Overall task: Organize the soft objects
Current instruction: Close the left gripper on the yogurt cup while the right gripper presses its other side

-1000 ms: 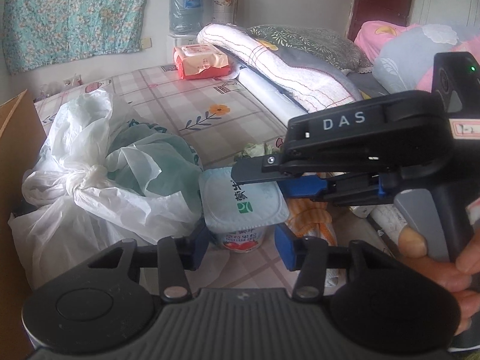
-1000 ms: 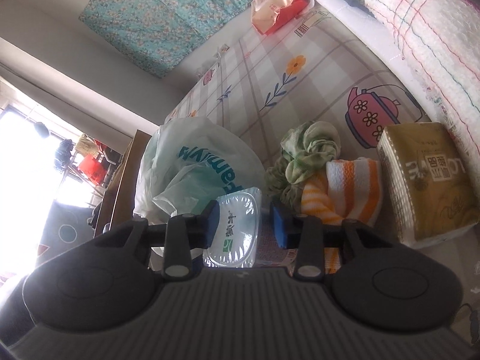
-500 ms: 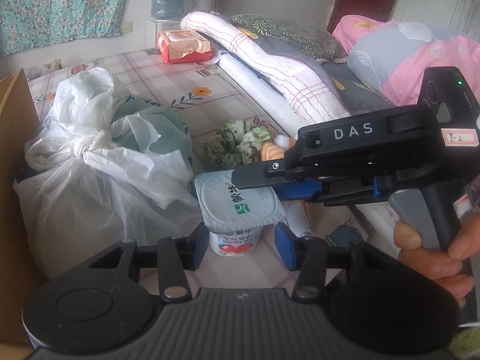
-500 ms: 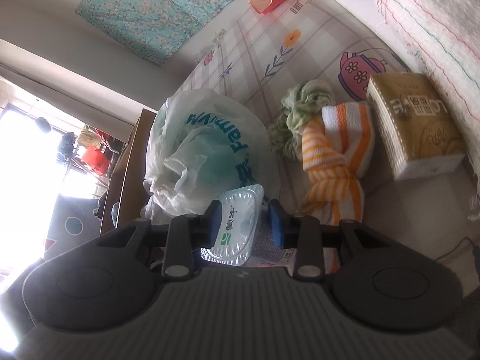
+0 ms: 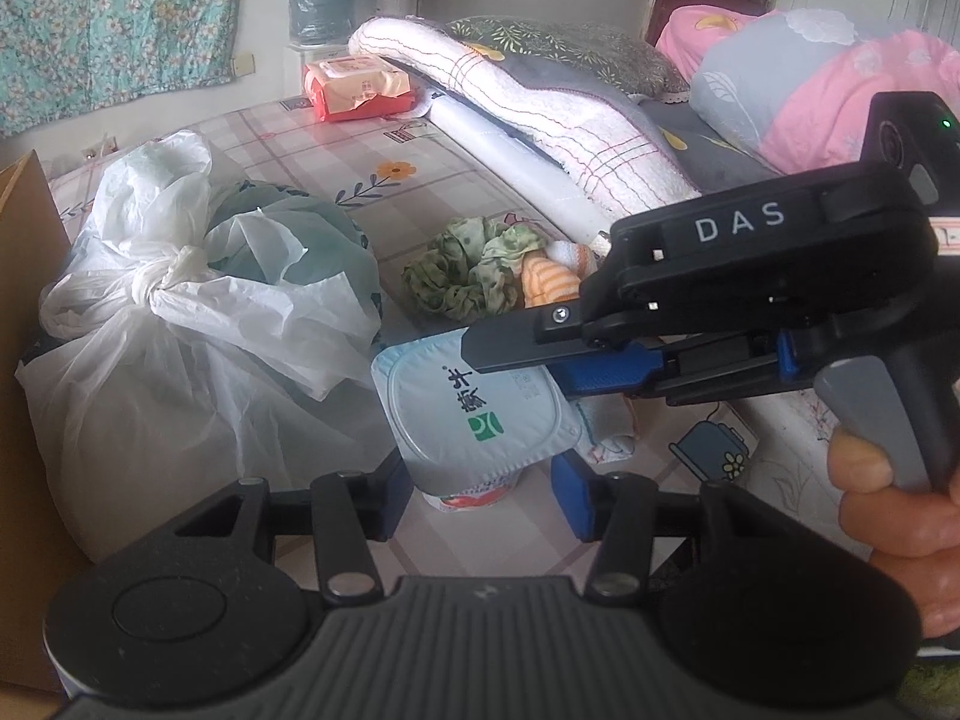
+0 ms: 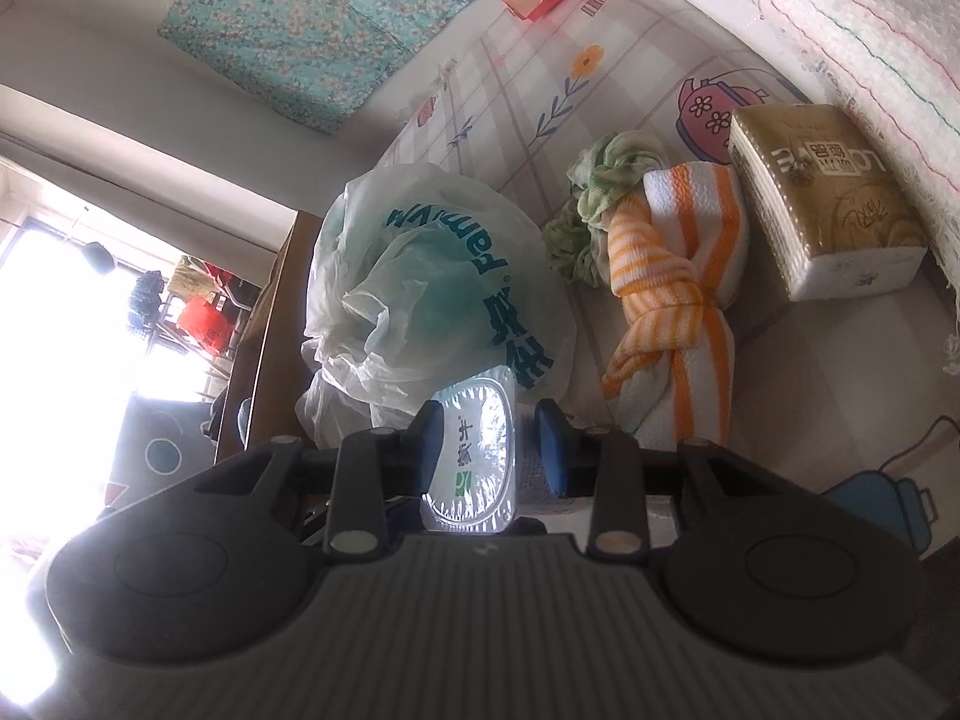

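Bedsheet (image 5: 420,144) with checks and flowers

Even, soft daylight in the left wrist view. In the right wrist view the window (image 6: 72,324) is blown out at left. Fisheye bending and dark vignetting at edges; focus sharp.

A yogurt cup (image 5: 480,420) sits between the blue pads of the left gripper (image 5: 483,489) while the right gripper (image 5: 522,360), held in a hand (image 5: 894,516), reaches over its foil lid, with a knotted white plastic bag (image 5: 180,324) beside it and a green cloth (image 5: 468,276) behind.
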Demonstrator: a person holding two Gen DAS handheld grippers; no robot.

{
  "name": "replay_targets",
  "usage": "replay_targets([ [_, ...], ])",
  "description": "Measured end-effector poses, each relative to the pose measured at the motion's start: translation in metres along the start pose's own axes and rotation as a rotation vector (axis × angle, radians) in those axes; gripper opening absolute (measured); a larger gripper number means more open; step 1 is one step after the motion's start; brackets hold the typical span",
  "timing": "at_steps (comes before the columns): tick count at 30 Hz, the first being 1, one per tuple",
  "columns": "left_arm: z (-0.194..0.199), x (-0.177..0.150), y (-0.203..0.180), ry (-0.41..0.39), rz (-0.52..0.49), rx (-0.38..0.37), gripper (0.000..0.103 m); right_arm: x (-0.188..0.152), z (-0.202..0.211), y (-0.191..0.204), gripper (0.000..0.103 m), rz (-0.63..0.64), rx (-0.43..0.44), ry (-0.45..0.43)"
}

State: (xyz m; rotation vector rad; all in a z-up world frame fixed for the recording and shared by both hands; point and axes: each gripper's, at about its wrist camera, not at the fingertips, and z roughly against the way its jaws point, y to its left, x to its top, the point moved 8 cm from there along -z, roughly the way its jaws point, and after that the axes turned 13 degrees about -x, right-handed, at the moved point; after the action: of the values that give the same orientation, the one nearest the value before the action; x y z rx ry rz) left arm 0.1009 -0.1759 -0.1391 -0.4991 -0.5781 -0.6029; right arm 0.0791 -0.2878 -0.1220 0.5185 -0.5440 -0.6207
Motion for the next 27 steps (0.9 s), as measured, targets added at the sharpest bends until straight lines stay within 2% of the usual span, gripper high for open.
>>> replay_targets([
  [7,-0.0001,0.0034,0.0010,-0.030,0.001,0.018,0.050,0.0012,0.0001,0.0026,0.033,0.004,0.011,-0.003],
  [13,0.0042,0.0023,0.0064,-0.037,0.028,0.018,0.045,0.0034,0.0043,0.0075,0.034,0.005,0.036,-0.011],
  [27,0.0069,-0.0015,0.0060,-0.038,0.012,0.005,0.042,0.0015,0.0002,0.0023,0.032,0.011,-0.002,-0.023],
])
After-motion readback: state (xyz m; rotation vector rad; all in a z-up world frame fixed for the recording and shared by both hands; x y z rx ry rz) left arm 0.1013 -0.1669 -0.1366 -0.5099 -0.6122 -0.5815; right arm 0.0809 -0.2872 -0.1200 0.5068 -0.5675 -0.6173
